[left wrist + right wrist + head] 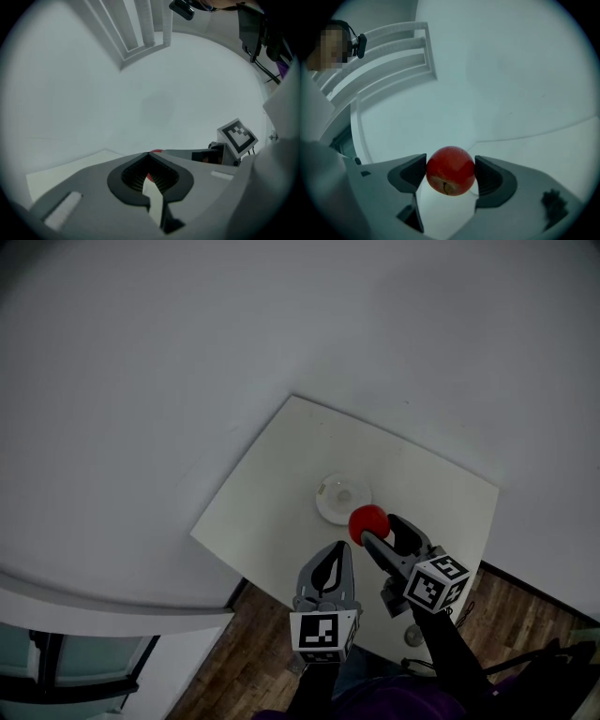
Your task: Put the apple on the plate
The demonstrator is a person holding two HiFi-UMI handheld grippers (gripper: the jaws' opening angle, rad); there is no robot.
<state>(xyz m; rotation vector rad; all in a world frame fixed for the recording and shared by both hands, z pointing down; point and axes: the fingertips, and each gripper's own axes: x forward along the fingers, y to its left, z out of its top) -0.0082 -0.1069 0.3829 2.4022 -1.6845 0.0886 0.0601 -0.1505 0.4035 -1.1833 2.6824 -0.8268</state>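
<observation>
Your right gripper (377,528) clamps the red apple (450,170) between its jaws, just at the lower-right rim of the white plate (330,505), near the frame's centre, on the pale table (272,493). Your left gripper (149,154) hangs below it, jaws pressed together and empty.

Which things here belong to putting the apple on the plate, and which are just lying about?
Part of the job:
apple, held in the right gripper
plate
table under it

Lying about:
left gripper, shut and idle
small grey object near the table's edge, too small to identify
</observation>
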